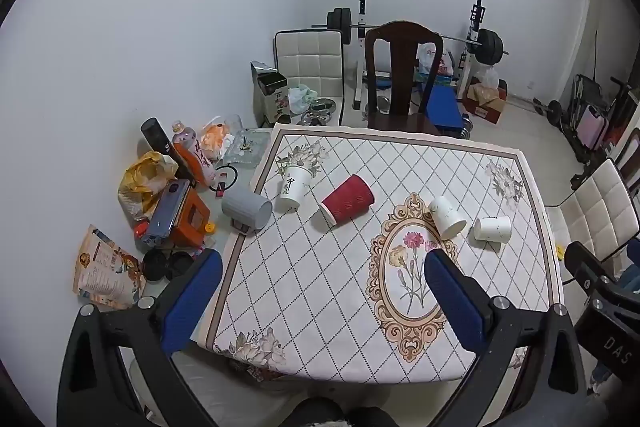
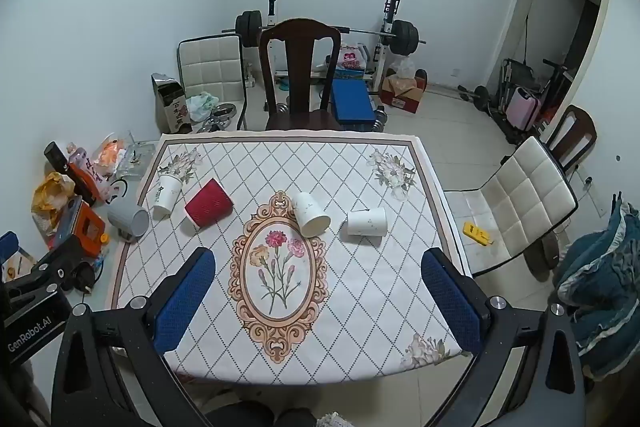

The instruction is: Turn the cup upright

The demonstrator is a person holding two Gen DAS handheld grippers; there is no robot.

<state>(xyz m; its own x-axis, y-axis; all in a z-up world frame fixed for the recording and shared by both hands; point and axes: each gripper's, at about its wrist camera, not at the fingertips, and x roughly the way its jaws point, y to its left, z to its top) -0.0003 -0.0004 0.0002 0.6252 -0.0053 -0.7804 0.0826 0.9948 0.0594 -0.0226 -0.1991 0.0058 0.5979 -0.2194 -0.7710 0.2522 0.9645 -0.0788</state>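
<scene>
The surface (image 2: 360, 299), under a diamond-patterned cloth with a flower medallion, carries five cups in a row. The left tongs (image 1: 324, 295) and the right tongs (image 2: 318, 297) hover above its near edge, both spread wide and empty. The grey cup (image 2: 129, 220) lies at the left edge. The red cup (image 2: 208, 203) lies tipped beside it. The white cup with writing (image 2: 166, 195) stands inverted. Two more white cups (image 2: 310, 214) (image 2: 367, 222) lie on their sides near the medallion.
</scene>
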